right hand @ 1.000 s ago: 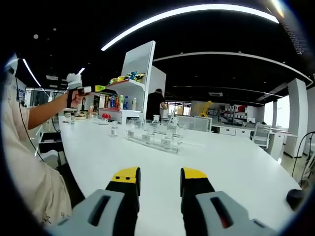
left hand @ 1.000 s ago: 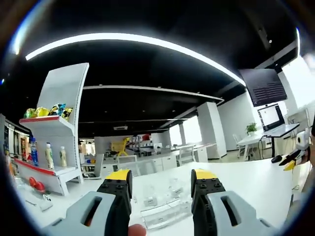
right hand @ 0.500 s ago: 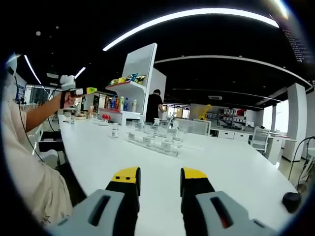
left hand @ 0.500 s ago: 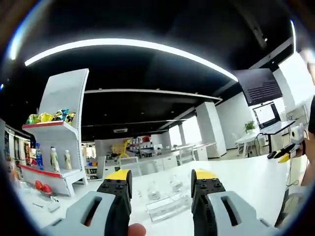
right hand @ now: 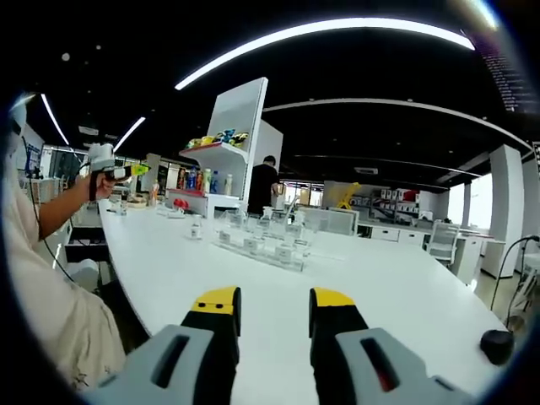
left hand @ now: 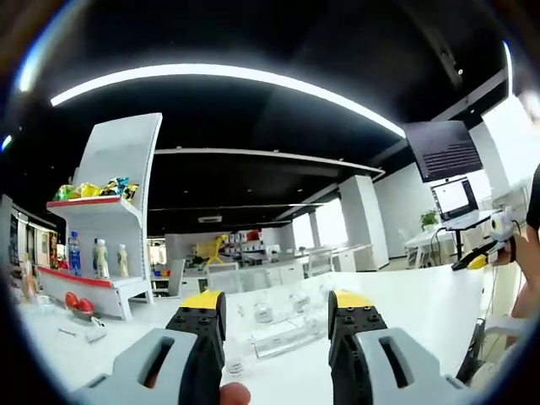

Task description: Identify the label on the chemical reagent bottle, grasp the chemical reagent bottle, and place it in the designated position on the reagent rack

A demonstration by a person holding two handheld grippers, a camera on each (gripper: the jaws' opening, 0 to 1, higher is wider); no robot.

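A clear reagent rack (right hand: 260, 242) with several small glass bottles stands on the white table (right hand: 380, 287), well ahead of my right gripper (right hand: 272, 302). That gripper is open, with nothing between its yellow-tipped jaws. One small bottle (right hand: 196, 226) stands apart, left of the rack. My left gripper (left hand: 276, 305) is also open and holds nothing; the rack (left hand: 283, 331) lies just beyond its jaws, and a small bottle (left hand: 234, 369) stands nearer. In the right gripper view, the left gripper (right hand: 114, 171) is held up at the far left. The right gripper (left hand: 483, 252) appears at the far right of the left gripper view.
A white display shelf (right hand: 226, 152) with drink bottles and snack bags stands at the table's far end, with a person in black (right hand: 265, 180) behind it. A black round object (right hand: 496, 341) lies at the table's right edge. My sleeve (right hand: 51, 321) fills the left.
The left gripper has swung further left and slightly lower in the right gripper view. The left gripper view has turned, so the shelf and rack sit differently. Both grippers stay open.
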